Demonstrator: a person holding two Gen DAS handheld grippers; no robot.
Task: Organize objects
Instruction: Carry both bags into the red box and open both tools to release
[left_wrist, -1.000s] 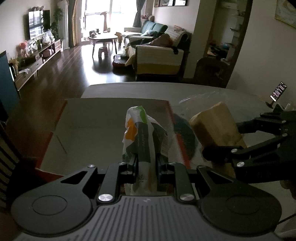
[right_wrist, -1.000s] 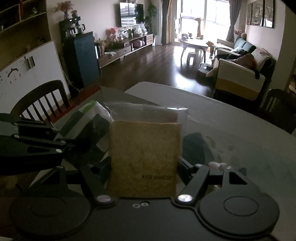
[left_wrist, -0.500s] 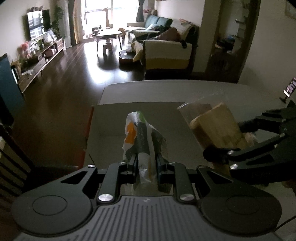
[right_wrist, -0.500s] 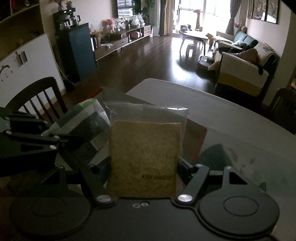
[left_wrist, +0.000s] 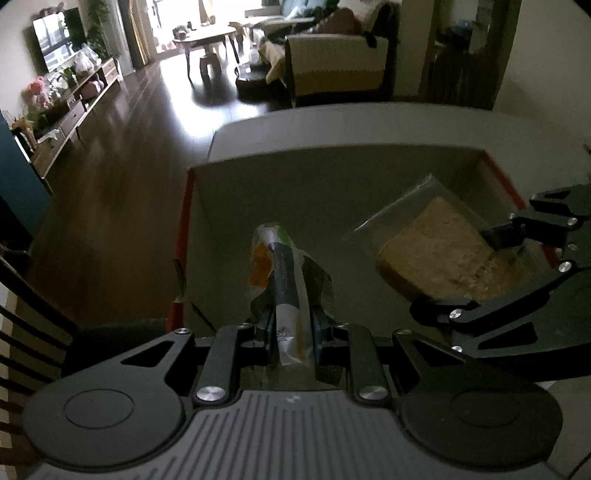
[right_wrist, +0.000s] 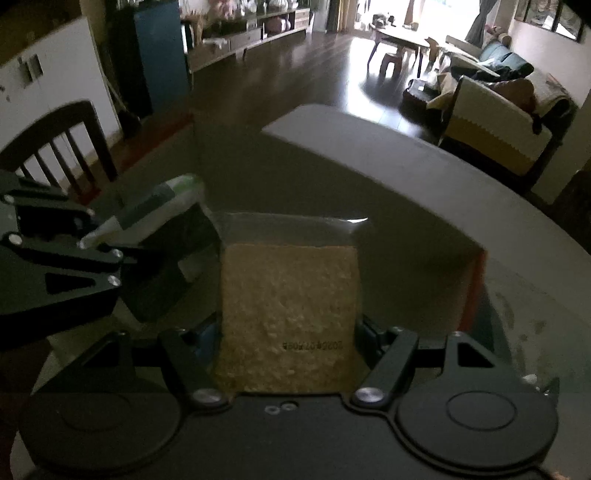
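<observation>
A crinkly white, green and orange packet is pinched tight between the fingers of the left gripper, and it's held up over the open cardboard box, toward the box's left wall. Next to it, a flat tan slab sealed in clear plastic is clamped across its width by the right gripper and is also held above the box, nearer the red-edged right wall. The two packs are kept close but apart.

The box is parked on a grey, round-edged table, with its far wall near the table's far edge. Some smudgy marks can be seen on the tabletop by the box's right side. A dark slatted chair is tucked at the table's left edge.

Beyond the table, a glossy dark wood floor is seen running to a bright window, with a low coffee table, a sofa draped in a cream and yellow throw, and a TV on a long low cabinet along the left wall.
</observation>
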